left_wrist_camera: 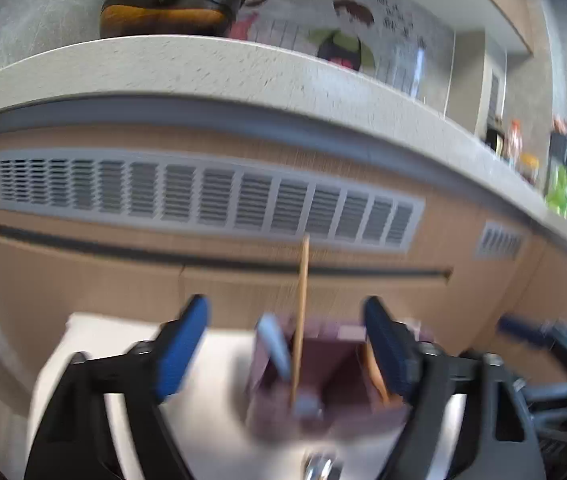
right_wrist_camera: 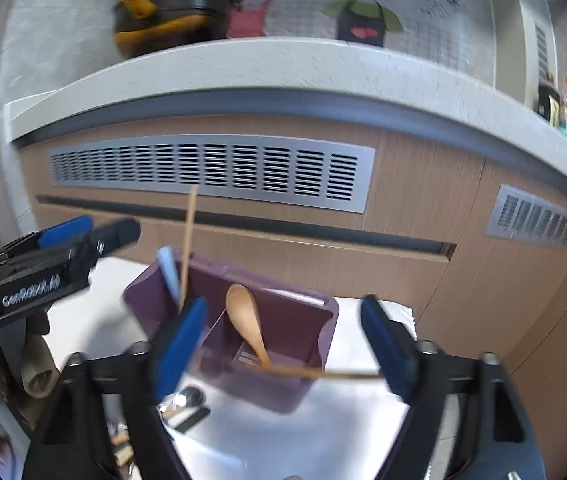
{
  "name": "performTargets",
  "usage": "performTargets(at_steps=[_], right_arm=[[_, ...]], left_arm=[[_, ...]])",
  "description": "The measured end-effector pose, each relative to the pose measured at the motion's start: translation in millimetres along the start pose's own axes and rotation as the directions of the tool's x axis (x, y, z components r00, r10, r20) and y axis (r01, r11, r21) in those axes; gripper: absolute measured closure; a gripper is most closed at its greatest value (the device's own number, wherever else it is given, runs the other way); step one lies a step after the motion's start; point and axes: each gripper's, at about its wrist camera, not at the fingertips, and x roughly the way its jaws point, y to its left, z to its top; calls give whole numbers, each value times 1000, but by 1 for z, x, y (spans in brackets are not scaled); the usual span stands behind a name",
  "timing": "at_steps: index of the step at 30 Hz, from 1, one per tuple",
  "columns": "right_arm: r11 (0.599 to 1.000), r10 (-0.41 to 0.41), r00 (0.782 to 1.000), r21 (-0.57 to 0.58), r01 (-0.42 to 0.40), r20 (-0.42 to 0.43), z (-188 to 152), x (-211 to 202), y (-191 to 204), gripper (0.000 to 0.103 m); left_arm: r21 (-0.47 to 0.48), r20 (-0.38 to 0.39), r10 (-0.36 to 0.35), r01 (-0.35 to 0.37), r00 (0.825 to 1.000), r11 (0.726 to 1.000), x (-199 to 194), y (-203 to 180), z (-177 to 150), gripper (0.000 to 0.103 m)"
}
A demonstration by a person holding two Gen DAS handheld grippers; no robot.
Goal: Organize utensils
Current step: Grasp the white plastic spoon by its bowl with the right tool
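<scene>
My right gripper [right_wrist_camera: 283,344] has its jaws spread wide, nothing pressed between the pads, and the left gripper [left_wrist_camera: 285,344] stands just as wide and empty. Both hang above and just short of the purple utensil holder [right_wrist_camera: 307,380], which sits on a white table [right_wrist_camera: 267,440].

What worries me is the thin wooden stick [right_wrist_camera: 323,374] lying across the holder's near rim. It runs sideways right up to my right claw's right-hand pad, though I cannot tell whether it touches. It isn't down in a compartment, so a brush from that pad could roll it off onto the table. Beyond the left-hand pad, an upright chopstick [right_wrist_camera: 188,240] and a pale blue handle [right_wrist_camera: 168,272] lean in the holder's left compartment; a clumsy descent could tip them out or shove the holder itself.

A wooden spoon [right_wrist_camera: 245,320] rests in the middle compartment, dead ahead between my right claw's fingers. More utensils lie on the table below and left of it — a metal spoon [right_wrist_camera: 187,398] nearest. Further back stands the cabinet front, with a dark pot [right_wrist_camera: 175,12] on the counter above.
</scene>
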Motion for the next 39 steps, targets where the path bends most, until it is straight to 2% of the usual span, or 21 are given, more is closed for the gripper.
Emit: performTargets(at_steps=[2,4,7,9,11,16,21,24,26,27,30,31,33,34,35,36,39], right_arm=[[999,22,1000,-43,-22,-2,-8,-13,6,13],[995,50,998,-86,-53,-30,-18,-21,14,13],[989,69,996,-128,-77,-65,-32,-26,24,12],[985,89,991,-140,-103,-101,-43,-26,31,12],[980,123,982,-141,-143,-141,-53,-20,34,12],[953,214,939,-155,-261,-269,-78,9,47,12],[919,241,906,-219,-328,-347,-90,39,71,12],[892,257,886,-258,-371,-386,-94,55,88,25],[880,259,872,-270,-390,-416,-97,66,98,47],[875,264,863,-269,-402,-431,-97,71,102,50],[869,277,860,-271,-415,-429,-95,78,109,50],[864,282,853,-271,-425,-440,-94,82,112,46],[857,297,834,-256,-448,-465,-95,87,117,48],[858,302,831,-246,-450,-467,-96,88,118,52],[860,313,826,-229,-456,-469,-96,88,117,68],[860,323,817,-211,-464,-477,-95,87,117,70],[878,313,822,-185,-442,-476,-96,81,109,71]], left_arm=[[15,-62,20,-19,998,1000,-12,3,-13,11],[17,-126,24,-22,992,1000,-23,8,-29,9],[13,-177,52,-51,983,999,-44,17,-62,5],[-9,-219,63,-67,974,998,-51,24,-80,4],[-38,-282,60,-74,958,997,-58,30,-97,4],[-12,-356,80,-90,931,996,-75,31,-124,4],[-19,-391,105,-122,915,992,-81,44,-137,0],[-55,-406,113,-148,907,987,-81,57,-140,0],[-76,-410,110,-154,905,985,-82,63,-141,0],[-84,-412,108,-156,905,984,-82,65,-143,0],[-102,-419,101,-157,902,982,-79,70,-147,0],[-105,-423,99,-158,901,982,-78,70,-149,0],[-109,-427,94,-154,899,982,-77,71,-150,0],[-110,-429,91,-152,899,982,-76,71,-150,0],[-110,-431,87,-148,898,983,-75,70,-150,0],[-109,-432,81,-142,898,984,-75,69,-150,0],[-101,-438,75,-132,896,986,-75,67,-150,0]])
